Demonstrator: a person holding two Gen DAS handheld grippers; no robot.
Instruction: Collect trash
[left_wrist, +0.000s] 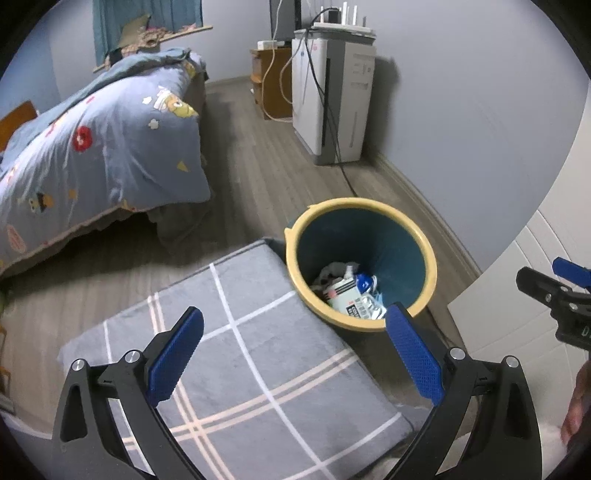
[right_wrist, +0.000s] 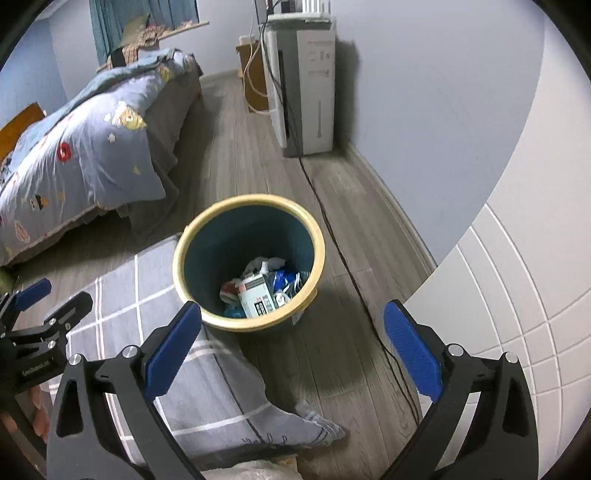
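L gripper (left_wrist: 295, 343): jaws wide, empty, over grey checked mat (left_wrist: 229, 354).
Bin (right_wrist: 249, 260): yellow rim, on floor betw mat & wall; trash (right_wrist: 262, 291) lies inside.
R gripper (right_wrist: 291, 339): wide apart, empty, above bin's near rim.

The right gripper (right_wrist: 291, 332) is hanging with its jaws wide apart and empty above the yellow-rimmed bin (right_wrist: 317, 236), which is holding trash (right_wrist: 258, 291) beside the grey checked cushion (right_wrist: 122, 295).

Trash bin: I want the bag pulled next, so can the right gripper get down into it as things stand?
Probably yes: the right gripper is open and empty, and the trash bin is uncovered.
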